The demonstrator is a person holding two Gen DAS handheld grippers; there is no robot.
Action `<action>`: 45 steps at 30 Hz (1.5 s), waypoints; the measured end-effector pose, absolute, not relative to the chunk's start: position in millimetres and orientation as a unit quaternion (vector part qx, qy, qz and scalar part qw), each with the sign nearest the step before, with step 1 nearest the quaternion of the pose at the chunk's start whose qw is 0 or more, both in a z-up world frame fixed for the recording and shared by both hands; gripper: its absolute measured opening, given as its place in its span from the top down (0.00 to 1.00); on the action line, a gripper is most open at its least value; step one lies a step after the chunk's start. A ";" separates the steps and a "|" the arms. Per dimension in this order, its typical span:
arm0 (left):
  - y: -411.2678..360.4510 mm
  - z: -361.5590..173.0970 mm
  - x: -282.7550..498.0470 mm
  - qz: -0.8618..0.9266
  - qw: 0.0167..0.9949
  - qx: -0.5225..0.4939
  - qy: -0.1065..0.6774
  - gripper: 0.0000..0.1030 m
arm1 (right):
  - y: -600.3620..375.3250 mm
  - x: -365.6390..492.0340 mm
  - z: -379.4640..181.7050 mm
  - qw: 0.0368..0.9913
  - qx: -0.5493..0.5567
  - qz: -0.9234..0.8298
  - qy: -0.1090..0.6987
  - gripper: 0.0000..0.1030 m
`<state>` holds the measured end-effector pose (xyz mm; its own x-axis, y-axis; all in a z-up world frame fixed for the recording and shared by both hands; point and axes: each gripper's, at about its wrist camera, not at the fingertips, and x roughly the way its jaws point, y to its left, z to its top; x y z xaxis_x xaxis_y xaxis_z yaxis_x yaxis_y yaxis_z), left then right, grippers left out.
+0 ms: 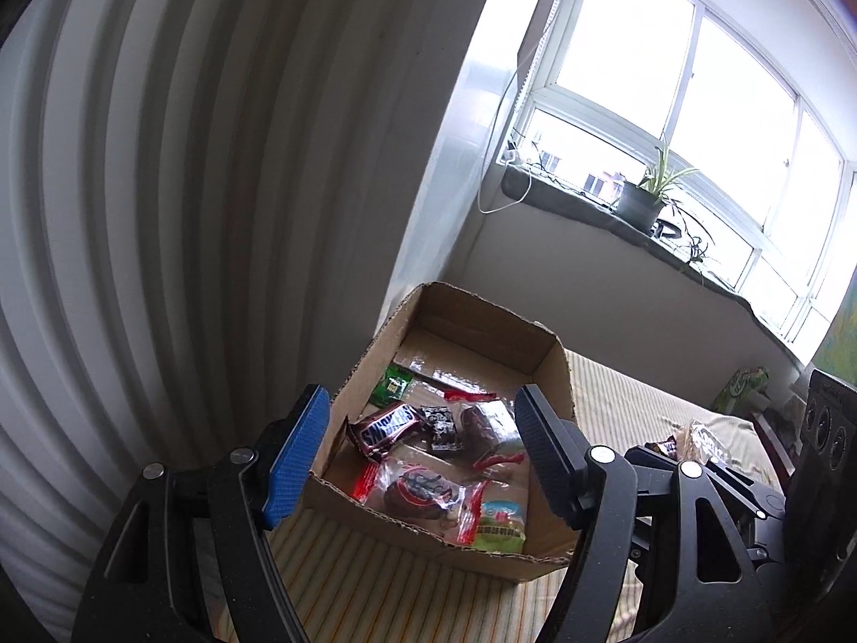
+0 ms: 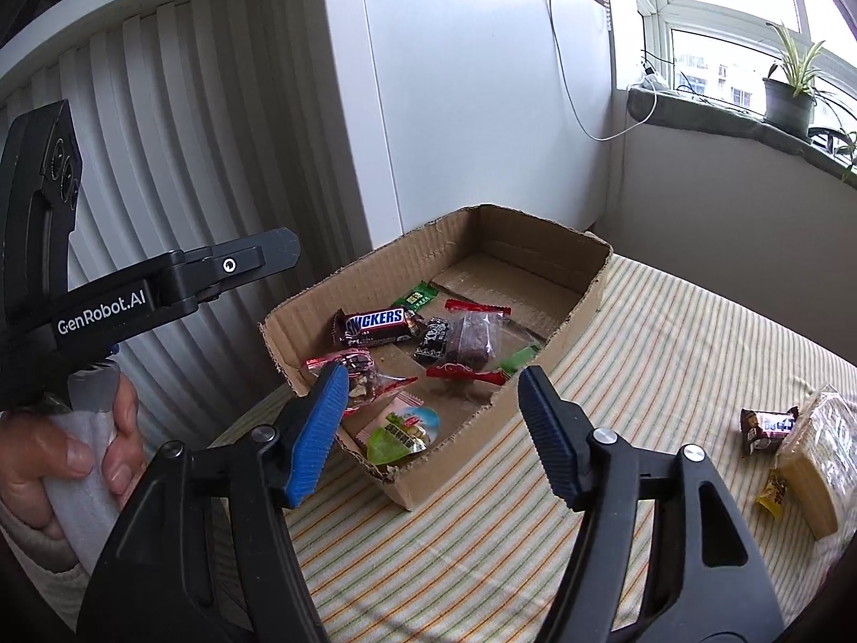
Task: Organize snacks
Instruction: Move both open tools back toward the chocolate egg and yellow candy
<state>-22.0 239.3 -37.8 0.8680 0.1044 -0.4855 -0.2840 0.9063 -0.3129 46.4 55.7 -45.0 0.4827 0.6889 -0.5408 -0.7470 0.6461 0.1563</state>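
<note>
An open cardboard box (image 1: pixel 471 321) stands on the striped cloth and holds several wrapped snacks, among them a Snickers bar (image 1: pixel 388 428). My left gripper (image 1: pixel 423 455) hovers open just in front of the box, with nothing between its fingers. In the right wrist view the same box (image 2: pixel 460 445) shows the Snickers bar (image 2: pixel 375 324) and a brown cake in clear wrap (image 2: pixel 471 343). My right gripper (image 2: pixel 434 423) hangs open over the box's near corner, empty. Loose on the cloth to the right lie a brown wrapped snack (image 2: pixel 766 428), a clear cracker pack (image 2: pixel 814 461) and a small yellow sweet (image 2: pixel 771 493).
A ribbed white panel (image 2: pixel 177 134) and a white wall rise behind the box. A window sill with a potted plant (image 2: pixel 790 96) runs at the back right. A hand (image 2: pixel 80 455) grips the left tool's black handle (image 2: pixel 107 311). A green carton (image 1: pixel 744 386) stands far right.
</note>
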 end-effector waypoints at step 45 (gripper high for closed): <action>-42.5 -29.9 59.6 -0.121 0.942 -0.002 0.312 0.30 | -283.8 64.1 -99.4 0.933 0.095 0.139 0.319 0.28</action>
<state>59.6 -42.5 -29.9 0.7760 -0.2299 -0.5873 0.2274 0.9705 -0.0795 64.1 -283.8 -99.4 0.7585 0.3195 -0.5680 -0.1989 0.9435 0.2650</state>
